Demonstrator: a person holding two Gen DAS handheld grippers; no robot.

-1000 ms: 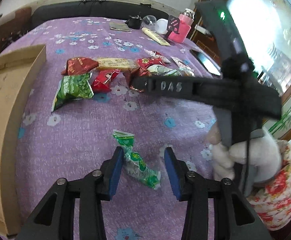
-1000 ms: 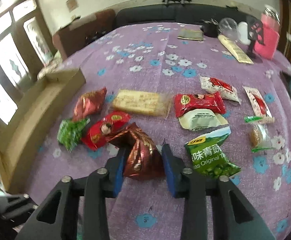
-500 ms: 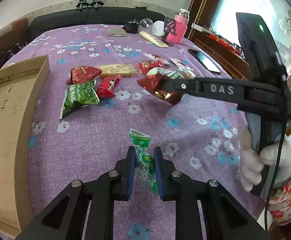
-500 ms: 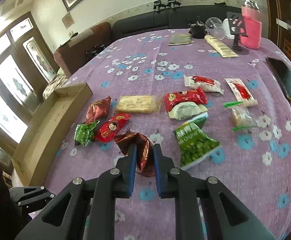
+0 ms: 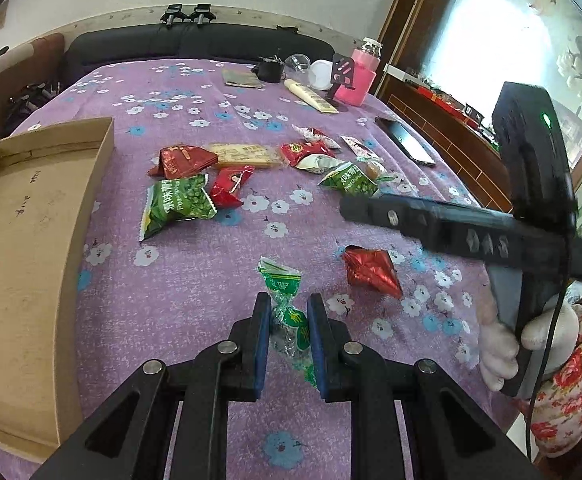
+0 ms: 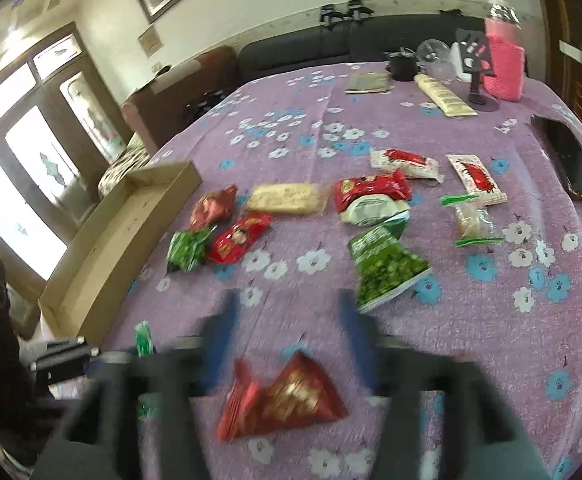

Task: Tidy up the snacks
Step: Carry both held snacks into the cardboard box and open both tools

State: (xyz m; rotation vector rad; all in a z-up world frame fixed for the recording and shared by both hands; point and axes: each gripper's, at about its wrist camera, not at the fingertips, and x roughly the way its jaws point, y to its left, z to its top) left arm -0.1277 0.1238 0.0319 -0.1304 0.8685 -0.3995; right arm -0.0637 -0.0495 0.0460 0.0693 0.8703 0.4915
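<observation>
Left wrist view: left tongs (image 5: 288, 334) closed on the green sachet (image 5: 285, 312), which rests on the worktop (image 5: 195, 280) at 6 o'clock of the snack cluster.
Right tongs (image 6: 287, 336): open, blurred; nothing between the pads.
Red pouch (image 6: 287, 400): lies on the worktop beneath the right tongs, at 3 o'clock of the green sachet.
Box (image 5: 31, 240): cardboard, at 9 o'clock, well apart from both packets; probable destination.
Handling, sachet: judged light, soft, crinkly film; slippery. Grip mid-body, as held, not the sealed end.
Handling, pouch: judged light, puffed foil; contents probably brittle. Pinch a crimped seam or corner; avoid crushing the middle.
</observation>
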